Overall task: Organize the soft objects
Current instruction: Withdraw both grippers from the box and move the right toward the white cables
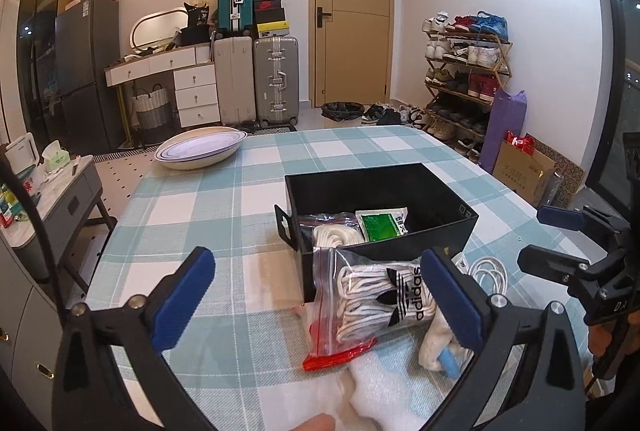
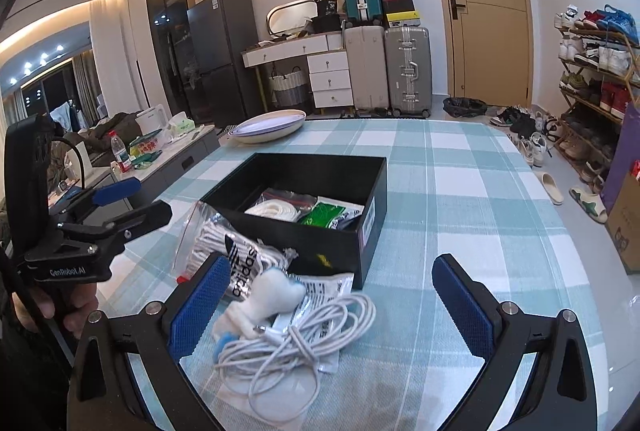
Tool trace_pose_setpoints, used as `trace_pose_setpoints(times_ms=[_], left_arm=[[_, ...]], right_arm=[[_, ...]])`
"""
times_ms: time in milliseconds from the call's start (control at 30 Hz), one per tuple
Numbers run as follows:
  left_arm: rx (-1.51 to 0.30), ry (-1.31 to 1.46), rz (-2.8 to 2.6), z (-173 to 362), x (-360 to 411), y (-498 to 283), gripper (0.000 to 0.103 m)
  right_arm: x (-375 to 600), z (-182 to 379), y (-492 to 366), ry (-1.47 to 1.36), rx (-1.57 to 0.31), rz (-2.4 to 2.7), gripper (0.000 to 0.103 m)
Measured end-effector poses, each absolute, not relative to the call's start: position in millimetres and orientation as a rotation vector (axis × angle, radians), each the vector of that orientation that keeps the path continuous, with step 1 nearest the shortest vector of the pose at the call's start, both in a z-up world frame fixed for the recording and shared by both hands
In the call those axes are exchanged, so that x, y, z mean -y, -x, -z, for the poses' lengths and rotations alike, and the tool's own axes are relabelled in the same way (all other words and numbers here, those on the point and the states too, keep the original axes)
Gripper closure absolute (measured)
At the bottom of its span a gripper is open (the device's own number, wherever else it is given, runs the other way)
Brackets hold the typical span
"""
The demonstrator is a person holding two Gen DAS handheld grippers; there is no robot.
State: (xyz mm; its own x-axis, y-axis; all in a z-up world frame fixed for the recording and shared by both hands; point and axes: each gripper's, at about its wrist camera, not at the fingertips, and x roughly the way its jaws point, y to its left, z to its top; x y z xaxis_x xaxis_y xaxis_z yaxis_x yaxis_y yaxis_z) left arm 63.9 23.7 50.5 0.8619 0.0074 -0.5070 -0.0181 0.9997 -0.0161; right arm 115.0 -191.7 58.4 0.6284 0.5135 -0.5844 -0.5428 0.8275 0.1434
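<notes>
While the zip bag of Adidas socks [image 1: 376, 305] leaned against the near wall of the black box [image 1: 380, 215], at about six o'clock from it on the checked tabletop [image 1: 240, 191], you held both pairs of fingers wide and empty. Your left gripper [image 1: 316, 295] framed that bag; your right gripper [image 2: 330, 305] hung over the coiled white cable [image 2: 296, 335] and the small white plush [image 2: 276, 295], lying at five o'clock of the bag. To do it well, you probably needed to pinch the bag across its bulk, not its slippery top, and lift it clear of the box wall. The packets already inside the box were half hidden by that wall, and their labels were unreadable.
</notes>
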Motion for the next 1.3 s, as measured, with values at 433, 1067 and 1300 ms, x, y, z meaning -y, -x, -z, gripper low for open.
trace_pose_setpoints(times_ms=[433,1067,1300], left_arm=[[-0.540,0.101,-0.014,-39,-35,-42,0.000],[-0.600,0.037,0.017,-22,-18,-37,0.000],[-0.613,0.006,0.033,-18,-14,-38,0.000]], right_arm=[[195,-45,-92,0.042,-0.706,-0.569,0.001],[165,-23,-84,0.112,-0.798,-0.628,0.001],[159,-15,-88,0.112,-0.835,-0.640,0.001]])
